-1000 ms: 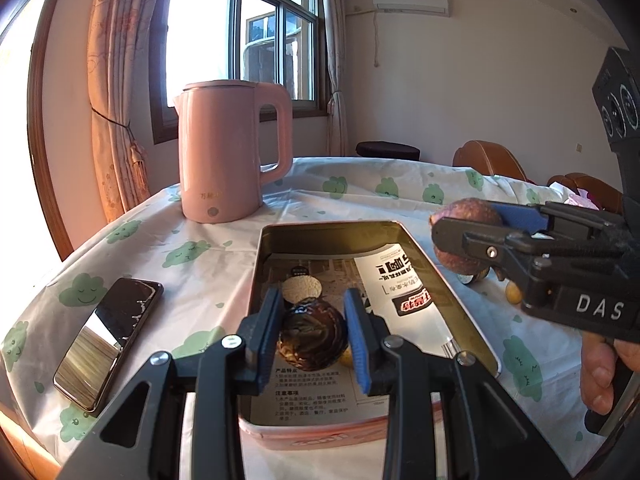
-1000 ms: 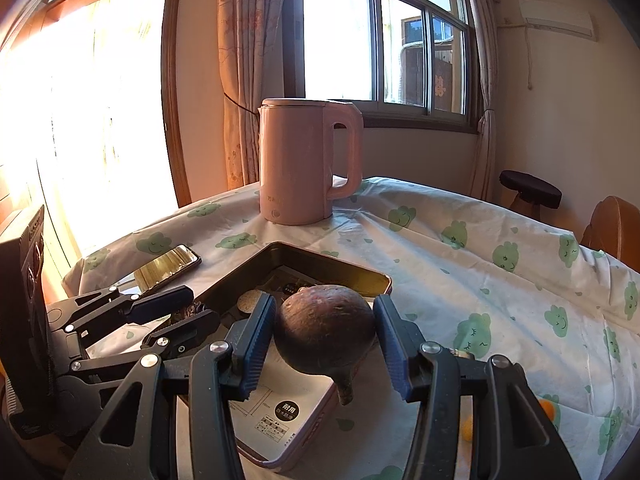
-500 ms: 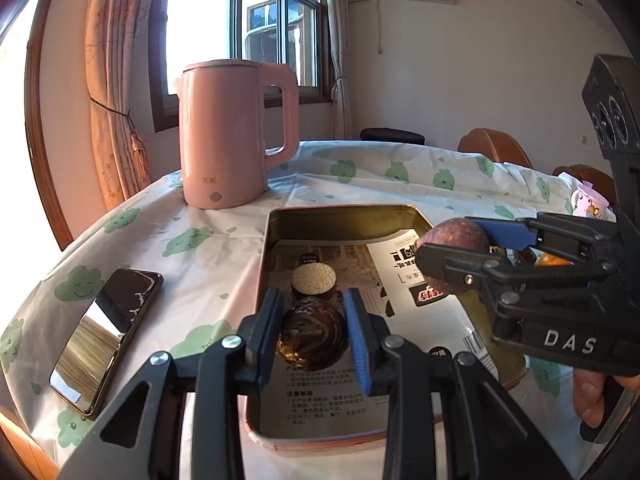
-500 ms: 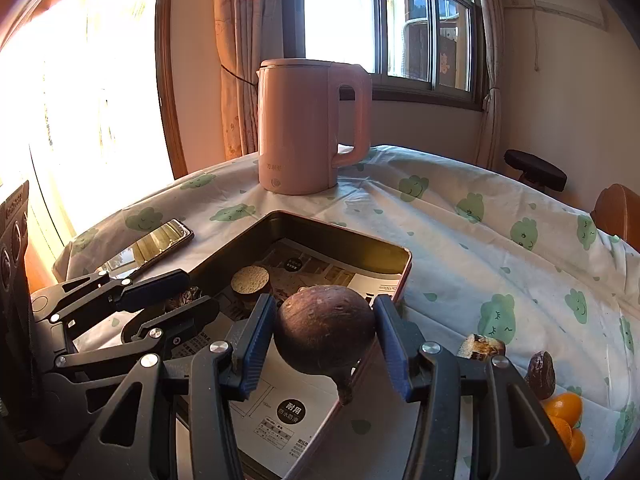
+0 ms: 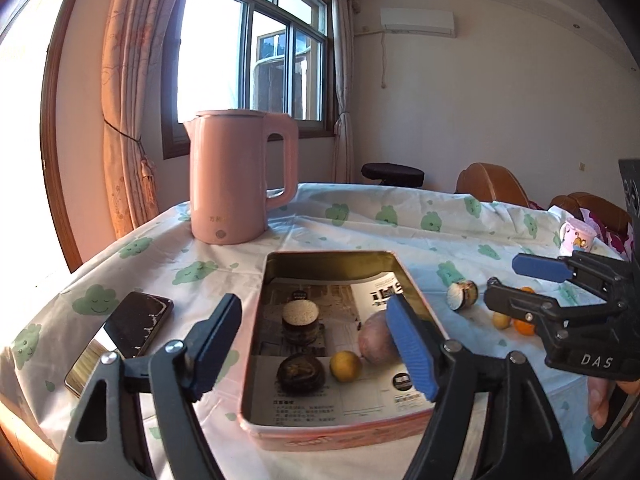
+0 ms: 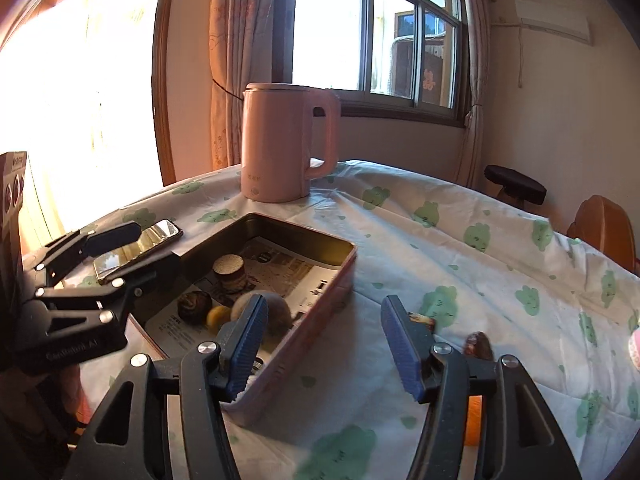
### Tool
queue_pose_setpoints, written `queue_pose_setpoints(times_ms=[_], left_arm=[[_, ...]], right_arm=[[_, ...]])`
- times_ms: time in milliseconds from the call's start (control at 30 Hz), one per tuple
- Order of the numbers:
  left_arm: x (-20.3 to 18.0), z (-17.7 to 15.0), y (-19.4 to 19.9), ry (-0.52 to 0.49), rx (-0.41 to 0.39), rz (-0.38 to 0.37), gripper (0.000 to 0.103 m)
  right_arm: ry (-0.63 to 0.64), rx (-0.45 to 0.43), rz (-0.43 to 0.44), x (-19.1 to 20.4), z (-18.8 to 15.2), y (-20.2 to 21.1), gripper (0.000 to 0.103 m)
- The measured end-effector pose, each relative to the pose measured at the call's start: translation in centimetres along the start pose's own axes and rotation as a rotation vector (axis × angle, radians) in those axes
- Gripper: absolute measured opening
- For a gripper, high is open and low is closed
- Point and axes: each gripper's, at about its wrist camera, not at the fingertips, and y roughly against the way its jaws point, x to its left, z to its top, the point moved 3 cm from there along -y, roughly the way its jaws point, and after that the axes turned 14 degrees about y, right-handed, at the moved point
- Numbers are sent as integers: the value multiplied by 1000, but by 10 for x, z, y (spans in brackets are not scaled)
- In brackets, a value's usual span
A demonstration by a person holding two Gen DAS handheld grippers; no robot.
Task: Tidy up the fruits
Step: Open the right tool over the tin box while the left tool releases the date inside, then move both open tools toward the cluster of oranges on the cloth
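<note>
Left gripper [image 5: 316, 344]: jaws just opened, wide apart, nothing clamped. Between and just beyond them, inside the pink tin [image 5: 332, 436]: a dark wrinkled fruit [image 5: 301, 374], a small yellow fruit [image 5: 346, 366], and a round purple fruit [image 5: 376, 342] partly hidden behind the right pad. Beyond those, a cork-topped stack [image 5: 300, 318].

Right gripper [image 6: 322, 344]: jaws likewise just parted, empty, hanging over the tin's near corner with the purple fruit behind the left pad.

Off to the right of both, loose on the tablecloth [image 5: 400, 228]: an orange [image 5: 524, 326], a pale yellow fruit [image 5: 501, 320], a small jar-like piece [image 5: 463, 295].

Risks, as judged: round fruit probably free to roll on the paper lining; a low pad on withdrawal likely to knock it or catch the tin wall and shove the tin. Both grippers close together, so a collision possible. Phone [image 5: 120, 336] just left of the left pad, open to a sideways sweep.
</note>
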Motion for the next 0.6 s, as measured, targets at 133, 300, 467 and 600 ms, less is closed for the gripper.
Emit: queue_pose_setpoints(times_ms=[133, 300, 467, 600], left_arm=[[-36, -8, 0, -32, 17, -77, 81], [-85, -27, -13, -104, 80, -144, 81], [-122, -43, -25, -166, 120, -171, 81], [-137, -49, -33, -193, 154, -178, 81]], right_arm=[[-34, 27, -106, -41, -35, 36, 61], [-63, 115, -227, -86, -74, 55, 61], [-80, 174, -227, -105, -96, 51, 61], [-93, 212, -179, -108, -102, 39, 61]])
